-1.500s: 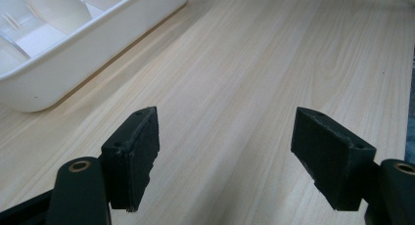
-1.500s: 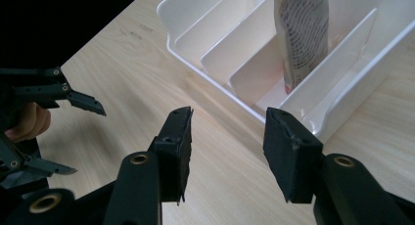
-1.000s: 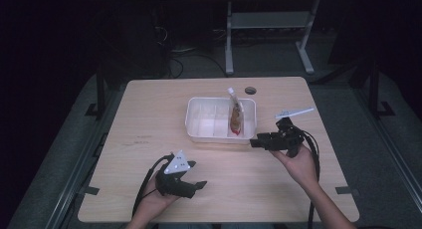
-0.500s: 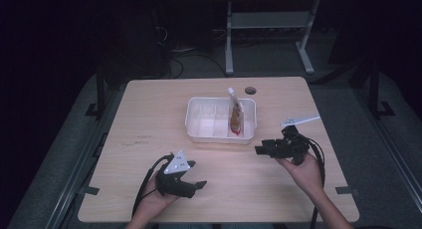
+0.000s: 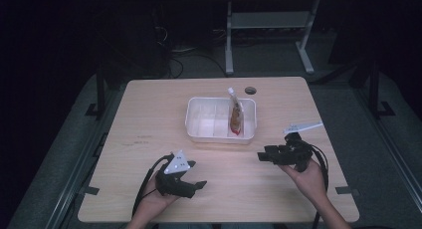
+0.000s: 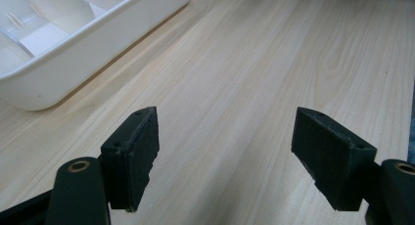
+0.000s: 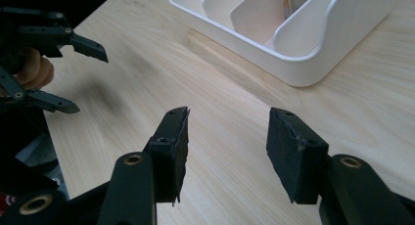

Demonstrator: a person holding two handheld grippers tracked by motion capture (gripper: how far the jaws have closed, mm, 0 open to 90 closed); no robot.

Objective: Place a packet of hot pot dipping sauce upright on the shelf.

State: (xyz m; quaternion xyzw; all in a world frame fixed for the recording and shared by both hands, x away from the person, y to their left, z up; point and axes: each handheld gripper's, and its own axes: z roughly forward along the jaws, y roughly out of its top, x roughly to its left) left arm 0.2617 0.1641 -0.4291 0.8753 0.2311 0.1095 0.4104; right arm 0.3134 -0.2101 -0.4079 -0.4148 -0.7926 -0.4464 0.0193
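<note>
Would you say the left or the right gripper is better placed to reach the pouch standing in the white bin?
Probably the right gripper: open and empty, nearer the bin's right end, where the pouch stands.

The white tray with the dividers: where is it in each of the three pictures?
High view: the white tray sits mid-table, beyond both grippers.
Left gripper view: its corner fills the top left.
Right gripper view: it lies at the top right, dividers visible.
Shared landmark: the pale wooden table under it.
</note>
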